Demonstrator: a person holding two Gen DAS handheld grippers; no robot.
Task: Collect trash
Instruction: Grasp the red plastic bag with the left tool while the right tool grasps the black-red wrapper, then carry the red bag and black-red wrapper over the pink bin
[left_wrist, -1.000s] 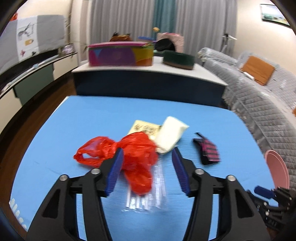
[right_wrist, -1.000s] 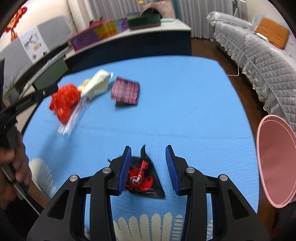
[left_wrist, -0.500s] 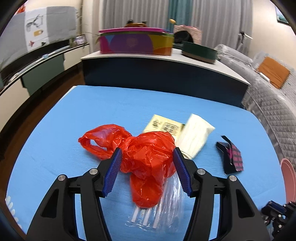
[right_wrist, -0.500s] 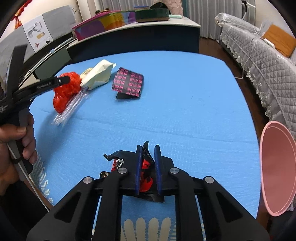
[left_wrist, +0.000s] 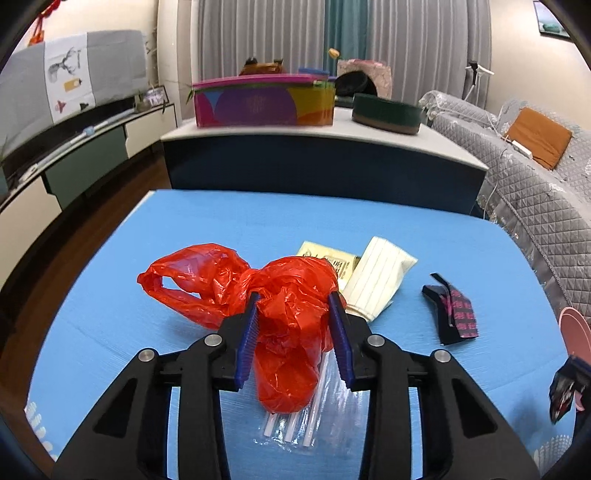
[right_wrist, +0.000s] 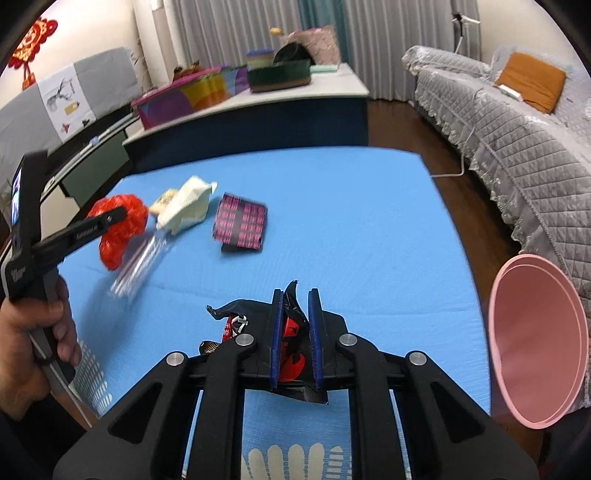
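A crumpled red plastic bag lies on the blue table, partly over a clear packet of straws. My left gripper straddles the bag's right lump; its jaws are closing and both blue pads press into the plastic. In the right wrist view the bag shows far left behind that gripper's finger. My right gripper is shut on a black-and-red wrapper, which hangs a little above the table's near edge.
A cream packet and a yellow packet lie just behind the bag. A black-and-pink wrapper sits mid-table. A pink bin stands off the table's right edge. A hand holds the left gripper.
The left jaws have narrowed onto the red bag. The right jaws closed on the black-and-red wrapper, then raised it slightly off the table.
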